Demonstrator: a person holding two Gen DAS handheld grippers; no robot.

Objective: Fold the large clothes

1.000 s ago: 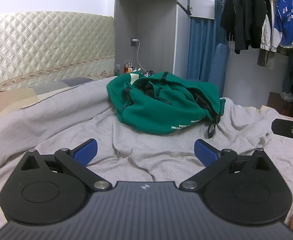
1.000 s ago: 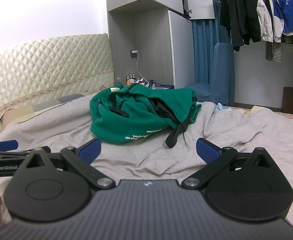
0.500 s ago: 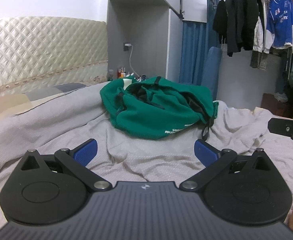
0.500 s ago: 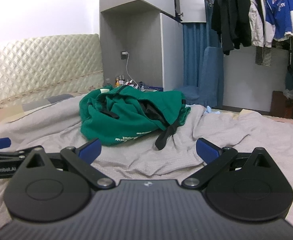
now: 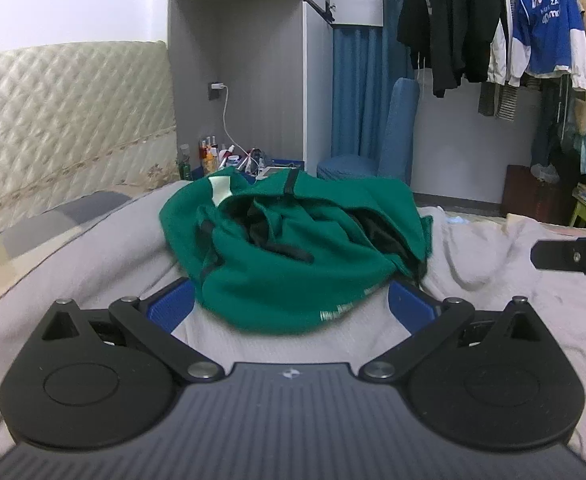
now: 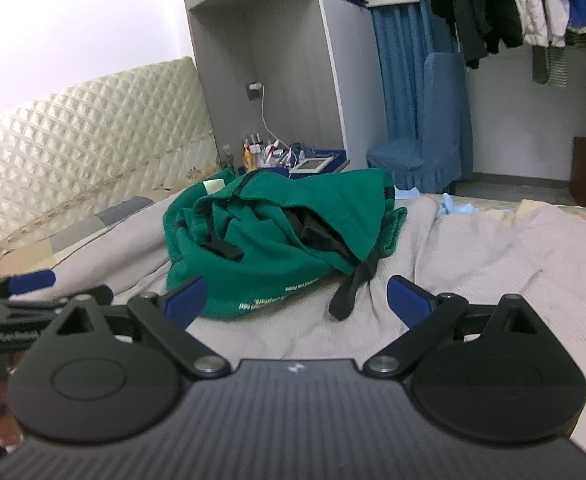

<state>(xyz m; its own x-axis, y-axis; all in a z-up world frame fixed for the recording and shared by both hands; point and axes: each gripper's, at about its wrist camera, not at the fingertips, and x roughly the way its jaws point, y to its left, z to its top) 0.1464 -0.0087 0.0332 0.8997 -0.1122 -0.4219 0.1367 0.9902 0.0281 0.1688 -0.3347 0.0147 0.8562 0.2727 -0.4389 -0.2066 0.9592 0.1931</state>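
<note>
A crumpled green garment [image 5: 293,248] with black lining and white print lies in a heap on the grey bed sheet [image 5: 93,264]. My left gripper [image 5: 291,306] is open, its blue fingertips [image 5: 171,306] on either side of the heap's near edge. The garment also shows in the right wrist view [image 6: 277,240], with a black strap [image 6: 353,288] hanging toward me. My right gripper [image 6: 297,298] is open and empty, just short of the garment's near edge. The left gripper [image 6: 25,284] shows at the left of the right wrist view.
A quilted headboard [image 5: 73,120] stands at the left. A bedside shelf with bottles and a charger cable [image 5: 225,152] sits behind the garment. A blue covered chair [image 5: 381,148] and a rack of hanging clothes [image 5: 493,32] are at the right.
Both grippers have moved forward to the green garment, which now looks larger and sits between the left gripper's fingertips. Both stay open.
</note>
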